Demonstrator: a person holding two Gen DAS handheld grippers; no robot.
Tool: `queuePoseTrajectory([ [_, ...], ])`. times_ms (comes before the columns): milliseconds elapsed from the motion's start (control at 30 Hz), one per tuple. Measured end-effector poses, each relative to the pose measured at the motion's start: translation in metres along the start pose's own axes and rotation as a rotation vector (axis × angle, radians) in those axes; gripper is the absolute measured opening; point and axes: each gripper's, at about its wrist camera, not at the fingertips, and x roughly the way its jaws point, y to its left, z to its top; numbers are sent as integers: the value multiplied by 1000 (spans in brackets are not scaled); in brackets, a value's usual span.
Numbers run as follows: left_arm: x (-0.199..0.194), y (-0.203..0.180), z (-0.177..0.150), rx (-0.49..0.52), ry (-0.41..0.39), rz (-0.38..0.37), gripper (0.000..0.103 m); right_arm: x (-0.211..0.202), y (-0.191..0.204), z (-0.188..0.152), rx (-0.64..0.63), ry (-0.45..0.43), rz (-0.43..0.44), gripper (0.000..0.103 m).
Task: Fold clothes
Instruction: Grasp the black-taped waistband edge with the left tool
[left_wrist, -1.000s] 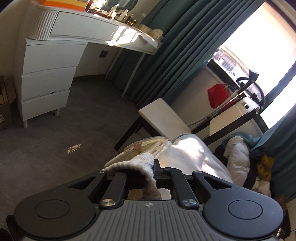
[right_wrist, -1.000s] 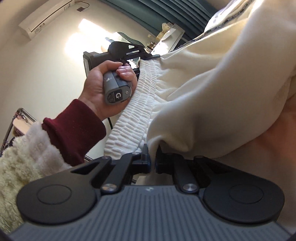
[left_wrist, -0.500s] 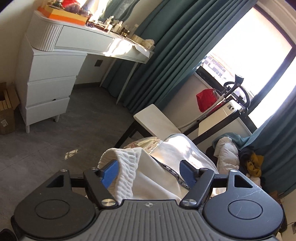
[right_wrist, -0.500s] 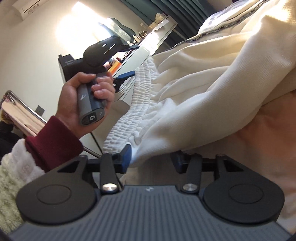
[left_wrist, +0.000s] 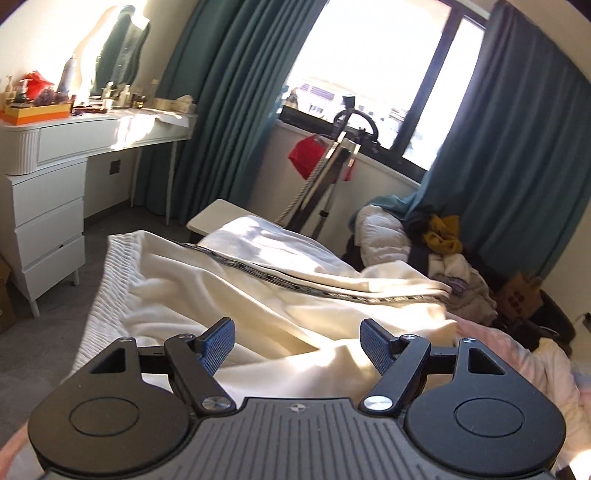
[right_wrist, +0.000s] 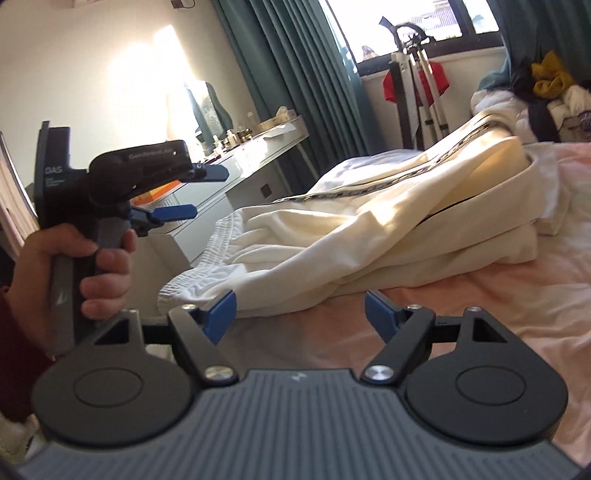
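Cream-white trousers (left_wrist: 280, 295) with a ribbed elastic waistband (left_wrist: 107, 280) and a dark patterned side stripe lie folded over on the pink bed sheet (right_wrist: 498, 295). They also show in the right wrist view (right_wrist: 369, 229). My left gripper (left_wrist: 297, 343) is open and empty just above the cloth. In the right wrist view it (right_wrist: 192, 192) hovers left of the waistband. My right gripper (right_wrist: 301, 314) is open and empty, just in front of the trousers' near edge.
A white dresser (left_wrist: 48, 184) with drawers and clutter stands at the left. Teal curtains (left_wrist: 229, 110) frame a bright window. A garment steamer stand (left_wrist: 332, 173) and a pile of clothes (left_wrist: 436, 251) stand beyond the bed. A white stool (left_wrist: 214, 221) is behind the trousers.
Both grippers were shut on the trousers' waistband and held it up. They opened, the trousers dropped onto the bed, and both grippers have pulled back from the cloth.
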Motion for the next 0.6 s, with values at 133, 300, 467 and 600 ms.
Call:
queuePoseTrajectory([
  [133, -9, -45, -41, 20, 10, -71, 76, -39, -22, 0, -49, -48, -104, 79],
  [300, -13, -87, -87, 93, 12, -95, 76, -73, -51, -12, -106, -88, -231, 79],
  [467, -5, -110, -129, 133, 18, -101, 76, -89, -81, -29, -83, -145, -341, 79],
  [600, 13, -120, -151, 179, 48, -88, 76, -97, -99, -35, -38, -183, -387, 79],
])
